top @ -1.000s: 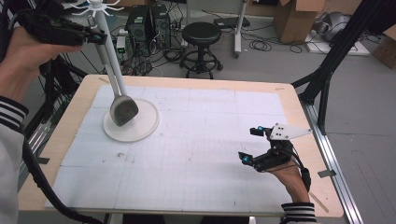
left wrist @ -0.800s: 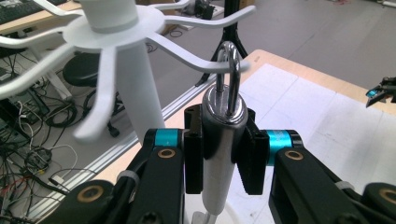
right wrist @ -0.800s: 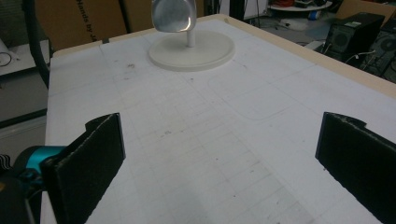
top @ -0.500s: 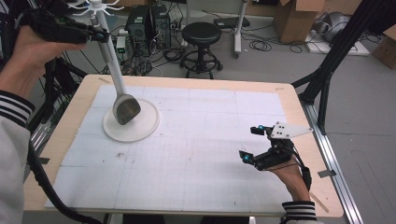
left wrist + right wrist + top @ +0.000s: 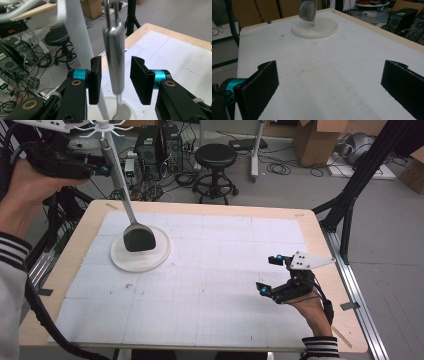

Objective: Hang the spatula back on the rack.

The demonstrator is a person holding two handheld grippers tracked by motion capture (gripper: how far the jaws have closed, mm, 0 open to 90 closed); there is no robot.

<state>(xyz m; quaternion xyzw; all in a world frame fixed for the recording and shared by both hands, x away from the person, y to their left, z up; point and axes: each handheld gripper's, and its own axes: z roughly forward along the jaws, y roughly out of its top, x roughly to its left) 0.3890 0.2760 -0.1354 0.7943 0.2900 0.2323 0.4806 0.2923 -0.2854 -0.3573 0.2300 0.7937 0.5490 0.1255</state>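
While the spatula (image 5: 114, 55) hangs from the white rack (image 5: 104, 127) above its round base (image 5: 140, 251), the left claw (image 5: 115, 78) has just been opening, its pads flanking the handle without pressing. Resting near the desk (image 5: 320, 245) edge, the right claw (image 5: 272, 275) gapes empty.

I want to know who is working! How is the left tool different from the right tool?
The left tool is raised beside the rack, jaws just opened, the spatula's handle loose between them; the right tool sits low over the table, gaping much wider around nothing. Both have black jaws.
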